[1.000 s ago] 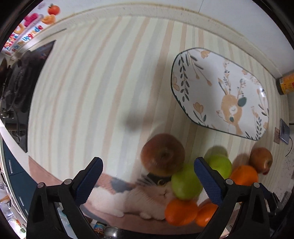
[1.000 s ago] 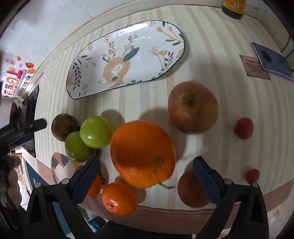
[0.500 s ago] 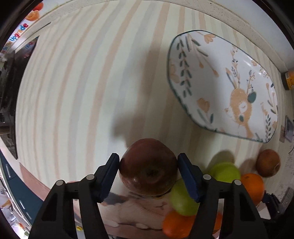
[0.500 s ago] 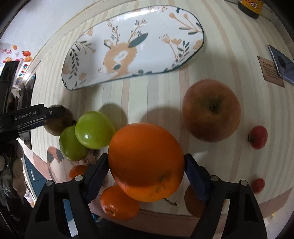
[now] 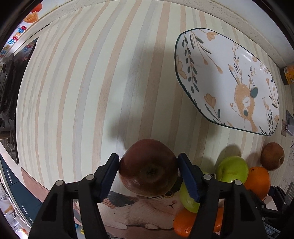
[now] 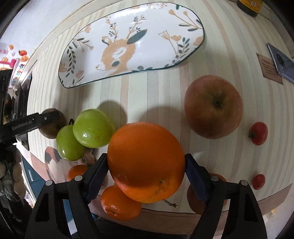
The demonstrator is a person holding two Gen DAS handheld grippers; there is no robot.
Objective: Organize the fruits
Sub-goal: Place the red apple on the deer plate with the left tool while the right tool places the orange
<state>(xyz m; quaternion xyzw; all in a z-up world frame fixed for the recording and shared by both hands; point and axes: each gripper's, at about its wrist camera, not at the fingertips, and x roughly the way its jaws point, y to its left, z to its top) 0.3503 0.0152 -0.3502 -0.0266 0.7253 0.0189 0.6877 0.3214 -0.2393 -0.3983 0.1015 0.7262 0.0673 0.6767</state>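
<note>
My left gripper (image 5: 148, 174) is shut on a dark red apple (image 5: 148, 169) and holds it over the striped mat's near edge. My right gripper (image 6: 146, 172) is shut on a large orange (image 6: 146, 161). The oval deer plate (image 5: 227, 80) lies empty at the right in the left wrist view; it also shows at the top of the right wrist view (image 6: 132, 42). Two green apples (image 6: 91, 126), a big red-yellow apple (image 6: 213, 106), small oranges (image 6: 119, 204) and two small red fruits (image 6: 258, 133) lie on the mat. The left gripper's arm (image 6: 27, 123) covers the dark apple there.
A yellow-labelled jar (image 6: 249, 5) stands at the back. A brown card (image 6: 272, 68) and a dark blue booklet (image 6: 283, 62) lie at the right. The mat's cat picture (image 5: 147, 211) marks the table's near edge. A dark appliance (image 5: 9, 82) is at the left.
Both grippers went from open to shut: the left closed on the dark red apple, the right on the large orange. Both fruits now sit slightly higher.
</note>
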